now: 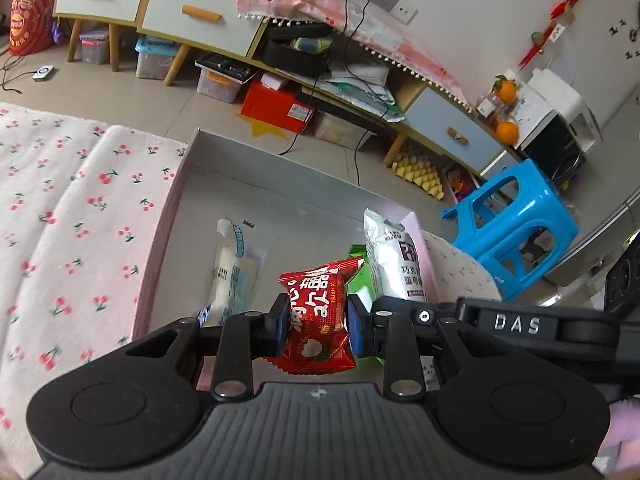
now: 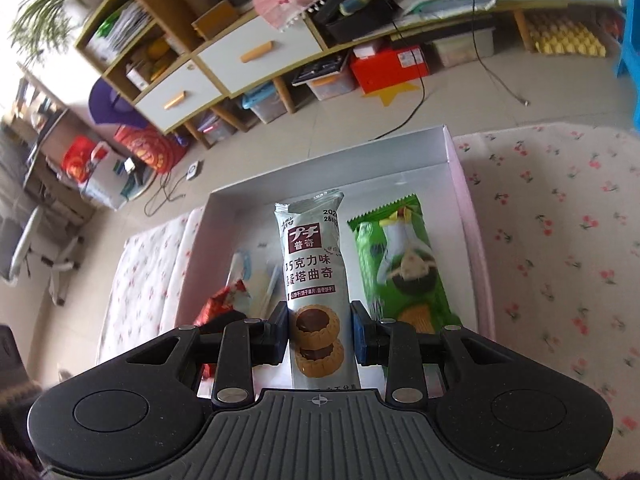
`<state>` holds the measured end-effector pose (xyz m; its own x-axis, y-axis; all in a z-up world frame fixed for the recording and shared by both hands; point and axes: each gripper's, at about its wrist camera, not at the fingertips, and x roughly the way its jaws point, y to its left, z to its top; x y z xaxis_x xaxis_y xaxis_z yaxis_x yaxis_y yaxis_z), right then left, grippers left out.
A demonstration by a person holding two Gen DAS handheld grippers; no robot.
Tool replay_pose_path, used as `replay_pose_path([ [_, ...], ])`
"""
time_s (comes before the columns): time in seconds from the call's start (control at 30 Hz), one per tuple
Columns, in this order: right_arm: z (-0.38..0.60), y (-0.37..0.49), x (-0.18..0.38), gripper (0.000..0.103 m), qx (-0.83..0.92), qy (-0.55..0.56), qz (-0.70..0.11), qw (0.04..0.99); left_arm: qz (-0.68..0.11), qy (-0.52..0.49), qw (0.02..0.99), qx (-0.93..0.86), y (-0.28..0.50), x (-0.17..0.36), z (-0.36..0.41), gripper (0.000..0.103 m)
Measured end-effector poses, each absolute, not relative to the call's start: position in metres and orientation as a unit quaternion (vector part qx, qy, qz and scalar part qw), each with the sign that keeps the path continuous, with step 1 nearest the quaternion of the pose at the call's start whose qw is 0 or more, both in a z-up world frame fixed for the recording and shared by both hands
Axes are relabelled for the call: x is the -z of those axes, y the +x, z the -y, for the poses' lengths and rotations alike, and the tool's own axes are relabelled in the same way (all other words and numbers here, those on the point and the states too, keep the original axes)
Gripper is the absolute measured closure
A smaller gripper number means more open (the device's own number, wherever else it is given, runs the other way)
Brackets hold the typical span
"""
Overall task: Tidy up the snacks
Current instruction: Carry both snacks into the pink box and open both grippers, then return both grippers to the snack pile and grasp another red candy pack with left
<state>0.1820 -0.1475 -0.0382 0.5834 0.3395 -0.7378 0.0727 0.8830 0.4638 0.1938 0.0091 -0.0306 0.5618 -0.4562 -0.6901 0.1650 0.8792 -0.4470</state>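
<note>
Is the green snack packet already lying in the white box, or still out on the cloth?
In. The green snack packet lies flat on the white box's floor, beside its right wall, untouched by either gripper.

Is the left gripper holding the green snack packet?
No, the left gripper is shut on the red snack packet.

An open box (image 2: 460, 168) sits on a cloth-covered worktop (image 2: 560, 240). Inside it, seen from the right wrist, 4 snack packets lie side by side: a clear packet (image 2: 240, 264) leftmost, a small pouch (image 2: 222, 300) before it, a tall cookie packet (image 2: 314, 264) centre, a wafer packet (image 2: 400, 264) rightmost.
</note>
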Motion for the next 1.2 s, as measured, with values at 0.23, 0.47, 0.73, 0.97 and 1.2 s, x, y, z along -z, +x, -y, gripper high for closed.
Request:
replay_pose_path([
  [0.23,0.141,0.208,0.057,0.073,-0.054,0.202,-0.449,0.869,-0.442,-0.164,0.863,0.180,0.205,0.051,-0.012,0.076],
  [0.47,0.137,0.219,0.057,0.074,-0.028,0.152,-0.423,0.893,-0.436,-0.157,0.867,0.186,0.209,0.052,-0.007,0.076],
  [0.73,0.139,0.218,0.058,0.069,-0.035,0.159,-0.406,0.899,-0.432,-0.139,0.870,0.191,0.210,0.053,-0.001,0.073],
  [0.97,0.144,0.209,0.044,0.062,-0.045,0.158,-0.398,0.903,-0.431,-0.126,0.873,0.188,0.208,0.049,0.000,0.055],
  [1.2,0.149,0.186,0.018,0.050,-0.054,0.145,-0.385,0.910,-0.433,-0.108,0.875,0.186,0.200,0.037,0.006,0.036],
])
